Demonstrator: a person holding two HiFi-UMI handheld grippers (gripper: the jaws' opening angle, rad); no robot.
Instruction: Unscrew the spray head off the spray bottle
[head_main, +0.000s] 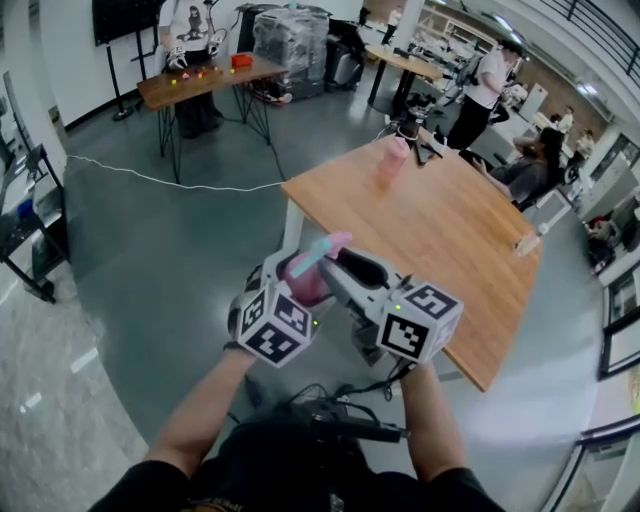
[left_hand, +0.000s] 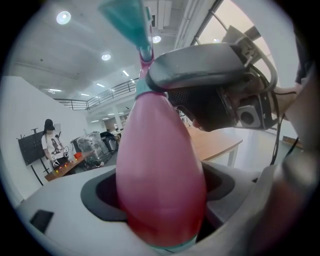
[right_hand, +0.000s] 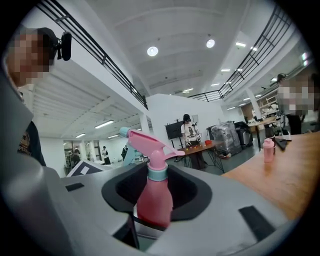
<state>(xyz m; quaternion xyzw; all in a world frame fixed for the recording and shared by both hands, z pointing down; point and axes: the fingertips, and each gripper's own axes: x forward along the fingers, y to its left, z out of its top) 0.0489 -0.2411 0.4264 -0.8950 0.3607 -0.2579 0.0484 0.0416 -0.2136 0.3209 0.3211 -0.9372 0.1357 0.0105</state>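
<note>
A pink spray bottle (head_main: 303, 282) with a teal collar and a pink and teal spray head (head_main: 328, 248) is held in the air in front of the person, between both grippers. My left gripper (head_main: 296, 288) is shut on the bottle's body (left_hand: 160, 170), which fills the left gripper view. My right gripper (head_main: 338, 268) comes in from the right. One of its grey fingers (left_hand: 200, 62) lies tight against the collar at the foot of the spray head (left_hand: 127, 22). In the right gripper view the bottle (right_hand: 154, 200) stands upright between the jaws, with the spray head (right_hand: 146, 142) pointing left.
A wooden table (head_main: 450, 235) stands just ahead with another pink bottle (head_main: 392, 160) on its far end. Beyond it are a smaller table (head_main: 205, 80), wrapped equipment, several people at the back right, and a white cable (head_main: 170, 180) lying on the grey floor.
</note>
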